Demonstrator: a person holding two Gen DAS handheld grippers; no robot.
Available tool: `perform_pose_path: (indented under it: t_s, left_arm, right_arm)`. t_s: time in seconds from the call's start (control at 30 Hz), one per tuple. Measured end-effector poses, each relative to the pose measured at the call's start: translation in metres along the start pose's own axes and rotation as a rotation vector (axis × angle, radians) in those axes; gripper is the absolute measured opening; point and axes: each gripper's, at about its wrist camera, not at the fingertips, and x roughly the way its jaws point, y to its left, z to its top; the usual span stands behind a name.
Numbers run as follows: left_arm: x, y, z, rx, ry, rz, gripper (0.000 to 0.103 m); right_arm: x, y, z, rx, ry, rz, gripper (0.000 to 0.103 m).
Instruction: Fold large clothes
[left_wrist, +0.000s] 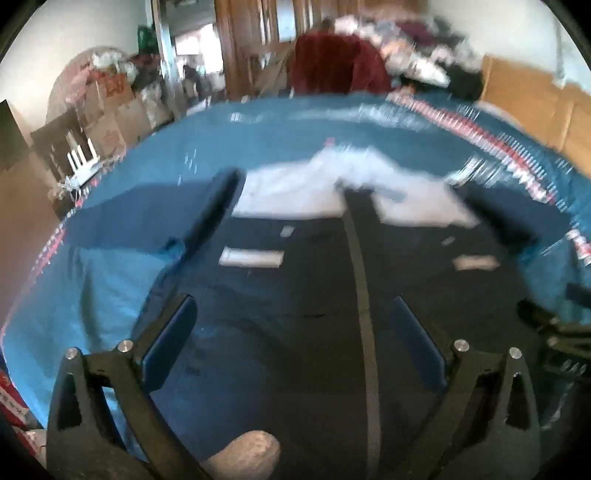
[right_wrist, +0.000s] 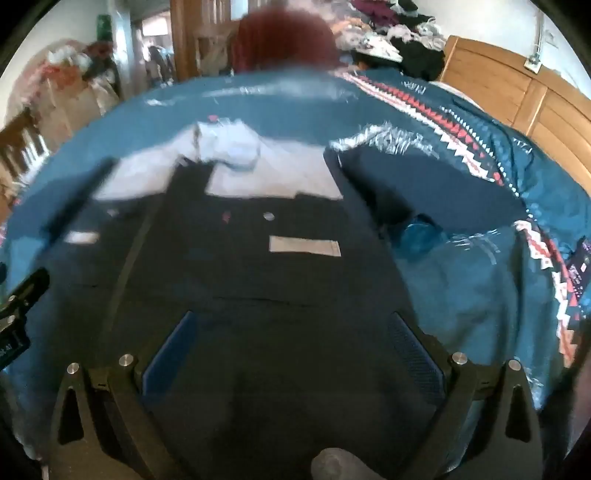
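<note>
Jacket spread flat on the teal patterned bedspread (right_wrist: 480, 280)

Big navy-and-white zip jacket (left_wrist: 295, 280) sits under the left gripper (left_wrist: 295, 339) and right gripper (right_wrist: 291, 339), both gaping apart, empty. Uneven grabs could skew the fold.

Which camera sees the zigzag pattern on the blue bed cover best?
The right wrist view. There the red and white zigzag band on the blue bed cover runs sharp and long across the right side. In the left wrist view the same band is smeared by blur, so its shapes are hard to make out.
</note>
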Motion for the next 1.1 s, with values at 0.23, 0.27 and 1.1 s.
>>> perform_pose_path:
  t_s: [0.23,0.27,1.1]
  left_arm:
    - [0.046,0.009,-0.032,0.019,0.104,0.038,0.103]
    - [0.043,0.007,-0.033,0.021,0.101,0.043,0.103]
    - [0.060,0.001,-0.030,-0.001,0.064,0.062,0.103]
  right_arm:
    - [0.093,-0.003,-0.009,0.015,0.058,0.064,0.103]
    - [0.094,-0.006,-0.010,0.032,0.014,0.079,0.103]
    - [0.090,0.000,-0.027,0.039,-0.061,0.077,0.103]
